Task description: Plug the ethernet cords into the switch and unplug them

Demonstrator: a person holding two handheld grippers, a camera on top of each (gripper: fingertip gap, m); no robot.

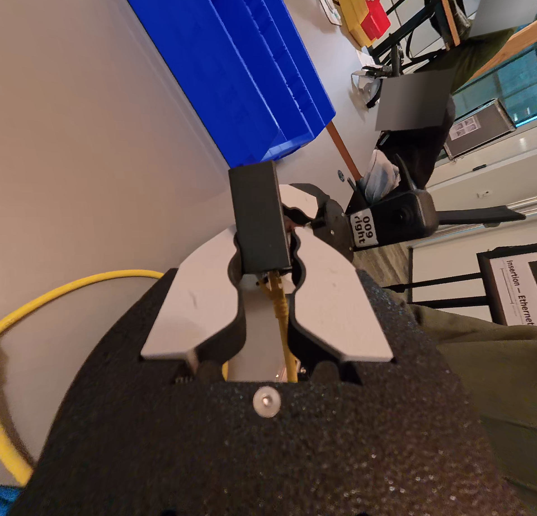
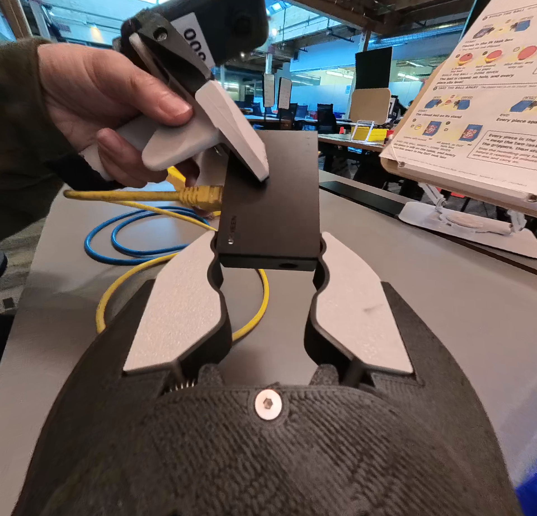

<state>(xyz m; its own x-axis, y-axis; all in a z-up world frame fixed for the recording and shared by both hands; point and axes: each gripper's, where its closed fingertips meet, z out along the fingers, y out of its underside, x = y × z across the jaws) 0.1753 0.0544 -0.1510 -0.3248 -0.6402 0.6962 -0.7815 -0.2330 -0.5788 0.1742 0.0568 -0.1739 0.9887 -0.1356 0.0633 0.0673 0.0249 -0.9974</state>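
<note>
The black switch [image 1: 255, 205] [image 2: 276, 205] is held in the air over the grey table by both grippers. My left gripper [image 1: 264, 240] is shut on it across its flat faces, near the port side. In the right wrist view its [image 2: 247, 159] top finger lies on the switch. A yellow plug [image 1: 276, 292] [image 2: 203, 196] sits in a port, and its yellow cord [image 1: 87, 281] [image 2: 261, 298] loops onto the table. My right gripper [image 2: 268, 249] [image 1: 302, 208] is shut on the switch's end, one fingertip on each side. A coiled blue cord [image 2: 116, 257] lies on the table.
A big blue bin [image 1: 232, 66] stands on the table [image 2: 406, 269] beyond the switch. An instruction board on a white stand [image 2: 479, 109] is at the right. A hand [image 2: 101, 95] holds the left gripper. Yellow and red boxes [image 1: 366, 16] stand farther off.
</note>
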